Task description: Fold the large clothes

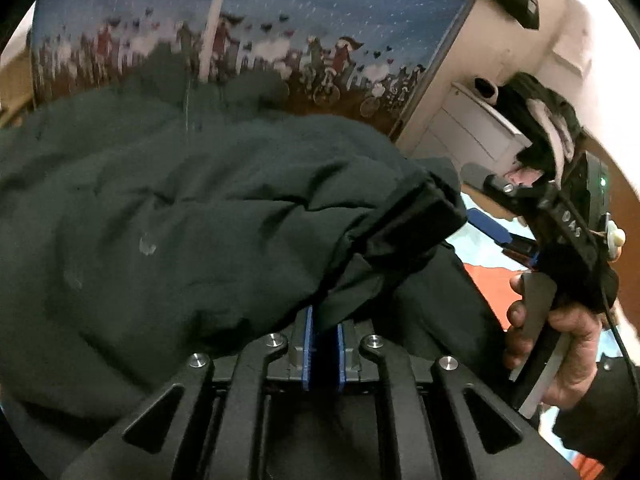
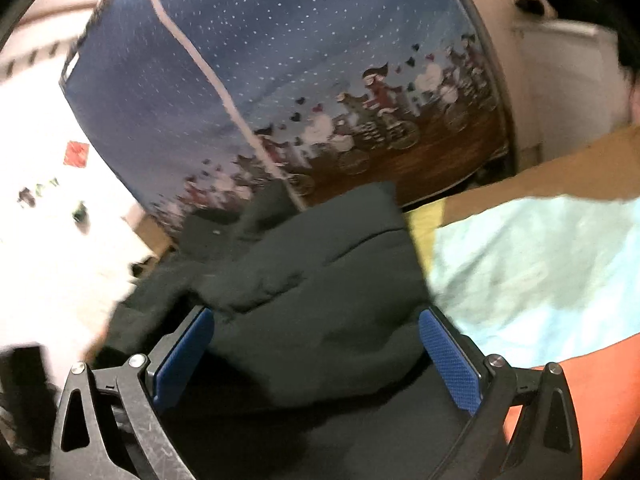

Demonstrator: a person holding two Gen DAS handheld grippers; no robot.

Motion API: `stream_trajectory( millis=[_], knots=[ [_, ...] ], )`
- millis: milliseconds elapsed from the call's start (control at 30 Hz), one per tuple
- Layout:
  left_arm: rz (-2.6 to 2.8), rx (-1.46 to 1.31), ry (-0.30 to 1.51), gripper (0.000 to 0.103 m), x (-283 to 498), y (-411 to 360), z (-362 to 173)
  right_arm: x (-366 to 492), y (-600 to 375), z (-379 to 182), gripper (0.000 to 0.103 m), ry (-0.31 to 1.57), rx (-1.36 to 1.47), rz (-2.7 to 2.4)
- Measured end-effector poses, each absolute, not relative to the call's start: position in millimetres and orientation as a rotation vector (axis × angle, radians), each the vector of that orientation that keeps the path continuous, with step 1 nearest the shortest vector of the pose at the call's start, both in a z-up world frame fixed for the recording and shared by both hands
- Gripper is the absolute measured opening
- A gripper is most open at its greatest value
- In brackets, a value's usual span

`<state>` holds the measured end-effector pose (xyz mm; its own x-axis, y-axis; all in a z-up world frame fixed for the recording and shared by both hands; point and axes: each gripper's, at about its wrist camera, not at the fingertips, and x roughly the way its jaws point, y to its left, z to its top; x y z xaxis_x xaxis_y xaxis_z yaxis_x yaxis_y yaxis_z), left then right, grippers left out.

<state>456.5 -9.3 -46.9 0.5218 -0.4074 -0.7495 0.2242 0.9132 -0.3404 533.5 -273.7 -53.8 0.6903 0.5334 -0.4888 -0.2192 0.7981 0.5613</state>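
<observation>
A large dark green padded jacket (image 1: 192, 216) fills the left wrist view, bunched up, with a black cuff (image 1: 424, 216) at the right. My left gripper (image 1: 323, 320) is shut on a fold of the jacket, blue pads pressed close on the cloth. In the right wrist view the jacket (image 2: 312, 304) lies between the wide-apart blue pads of my right gripper (image 2: 316, 356), which is open; the cloth is not pinched. The right gripper's body (image 1: 560, 232), held by a hand, shows at the right of the left wrist view.
The jacket lies on a bed with a light blue and orange cover (image 2: 532, 268). Behind stands a blue patterned fabric wardrobe (image 2: 304, 72). A white cabinet (image 1: 472, 128) is at the back right. A white wall (image 2: 48, 200) is at left.
</observation>
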Motion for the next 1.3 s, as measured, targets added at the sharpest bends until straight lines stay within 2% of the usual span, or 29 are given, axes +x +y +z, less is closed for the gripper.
stream_trajectory(
  millis=[100,200,233,267,300,333,500,567,633,833,967,1000,1133,1300],
  knots=[
    [-0.399,-0.219,0.944,0.012,454,-9,-43,538,-275,-58,0.103,0.721,0.568,0.49],
    [-0.414,-0.188,0.934,0.02,444,-13,-37,544,-269,-67,0.103,0.781,0.632,0.571],
    [-0.421,-0.182,0.938,0.034,444,-14,-37,545,-266,-71,0.103,0.805,0.656,0.595],
    [-0.44,-0.184,0.946,0.061,443,-16,-38,545,-264,-75,0.103,0.822,0.679,0.62],
    [-0.451,-0.188,0.951,0.072,439,-20,-42,546,-262,-78,0.103,0.84,0.699,0.64],
    [-0.453,-0.192,0.952,0.075,438,-22,-43,547,-258,-82,0.103,0.862,0.72,0.657],
    [-0.443,-0.186,0.972,0.078,426,-22,-46,549,-248,-90,0.103,0.914,0.73,0.662],
    [-0.442,-0.213,0.977,0.091,424,-17,-46,548,-244,-93,0.103,0.931,0.71,0.653],
    [-0.44,-0.246,0.973,0.095,420,-9,-44,547,-241,-98,0.103,0.951,0.683,0.639],
    [-0.428,-0.21,0.956,0.097,400,13,-27,537,-228,-110,0.103,1.006,0.597,0.614],
    [-0.333,-0.093,0.867,0.097,367,49,-9,525,-222,-110,0.103,1.002,0.555,0.596],
    [-0.312,-0.086,0.87,0.097,361,58,-8,522,-220,-110,0.101,1.005,0.537,0.593],
    [-0.208,-0.112,0.882,0.098,340,110,-3,517,-214,-109,0.085,1.022,0.503,0.592],
    [-0.038,-0.235,0.866,0.101,326,179,0,513,-209,-109,0.074,1.034,0.519,0.592]
  ],
)
